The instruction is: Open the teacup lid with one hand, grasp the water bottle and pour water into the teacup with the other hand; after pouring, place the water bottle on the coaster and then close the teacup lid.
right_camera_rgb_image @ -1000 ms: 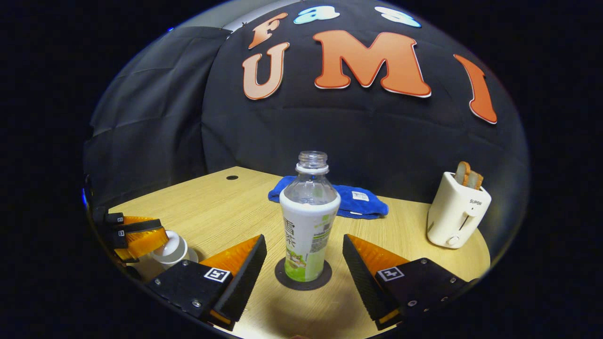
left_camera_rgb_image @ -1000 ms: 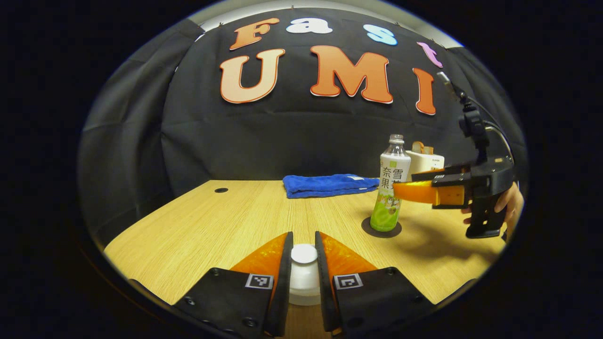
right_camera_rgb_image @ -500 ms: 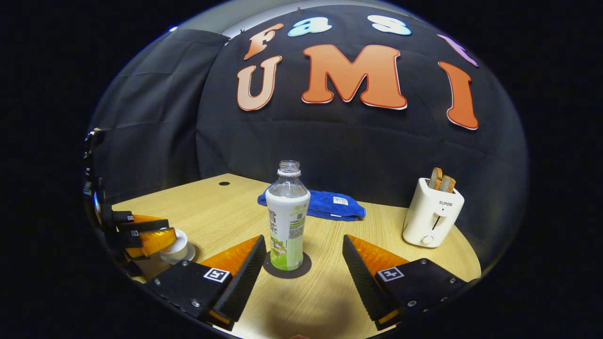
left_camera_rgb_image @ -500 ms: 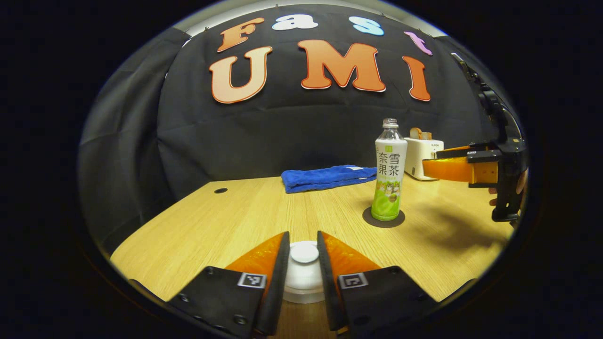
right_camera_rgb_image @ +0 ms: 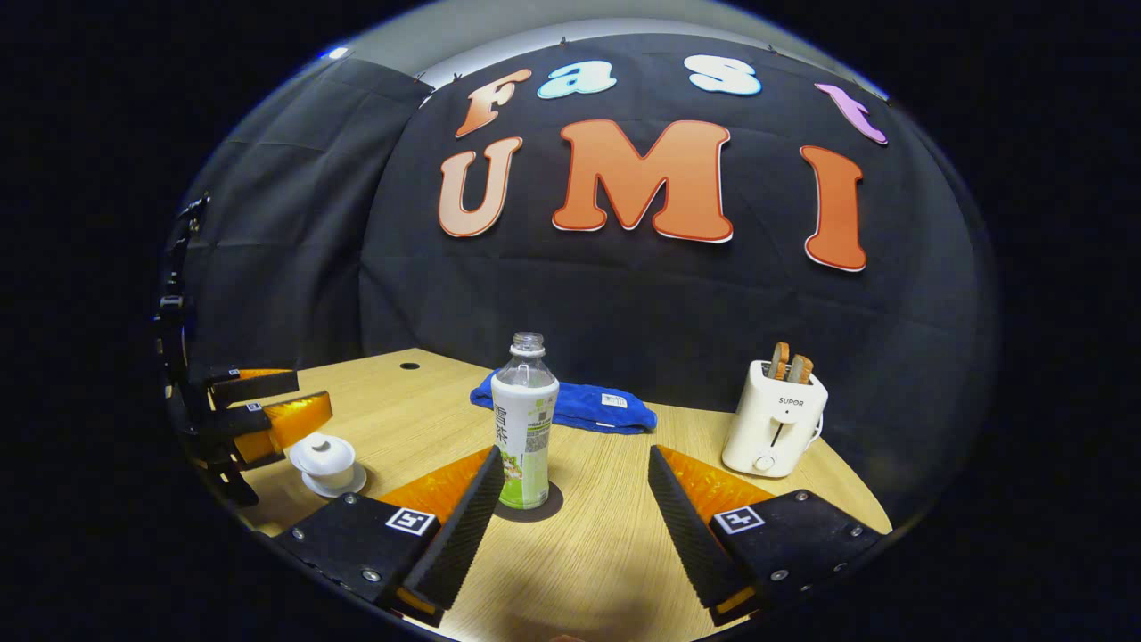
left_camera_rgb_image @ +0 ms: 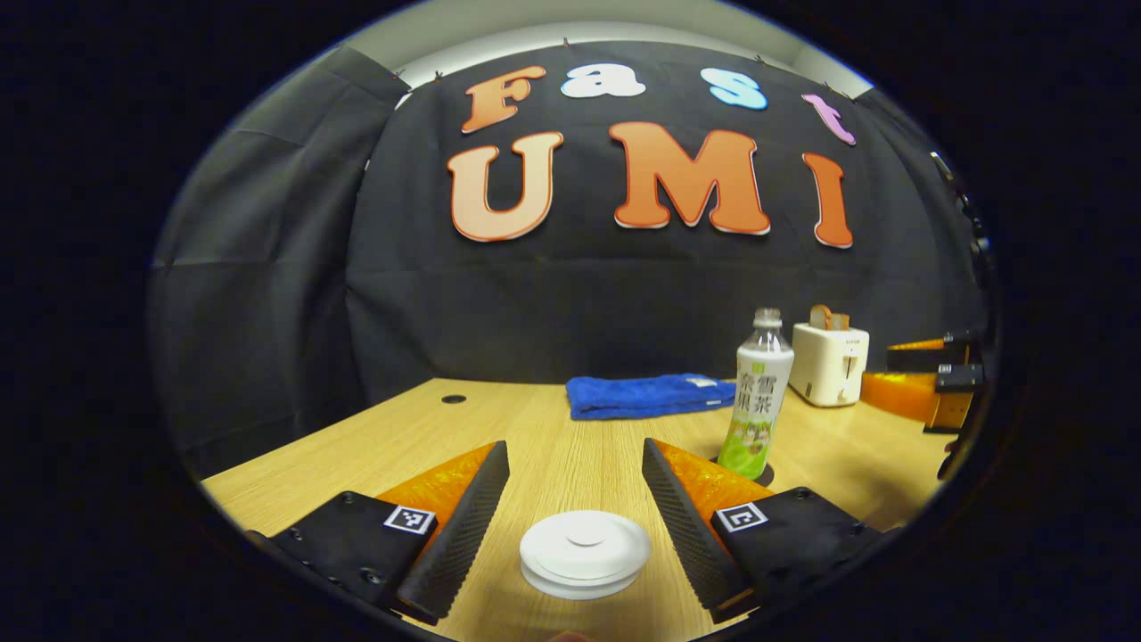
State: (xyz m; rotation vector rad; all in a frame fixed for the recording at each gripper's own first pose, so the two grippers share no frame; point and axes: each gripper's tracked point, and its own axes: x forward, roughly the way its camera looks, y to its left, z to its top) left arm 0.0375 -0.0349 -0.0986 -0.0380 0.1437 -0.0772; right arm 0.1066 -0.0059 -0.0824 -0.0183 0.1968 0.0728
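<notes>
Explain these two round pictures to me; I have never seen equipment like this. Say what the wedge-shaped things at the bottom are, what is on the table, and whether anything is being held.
There is no robot here: a person holds a two-finger gripper in each hand, and a fisheye camera rides on each one, looking forward along its fingers. The wedges at the bottom of each picture are those fingers.

In the left gripper view, the left gripper is open, with the lidded white teacup sitting between its fingers, untouched. In the right gripper view, the right gripper is also open and holds nothing.

On the wooden table stand a water bottle with no cap, upright on a dark coaster, a folded blue towel behind it, and a white toaster with bread in its slots.
</notes>
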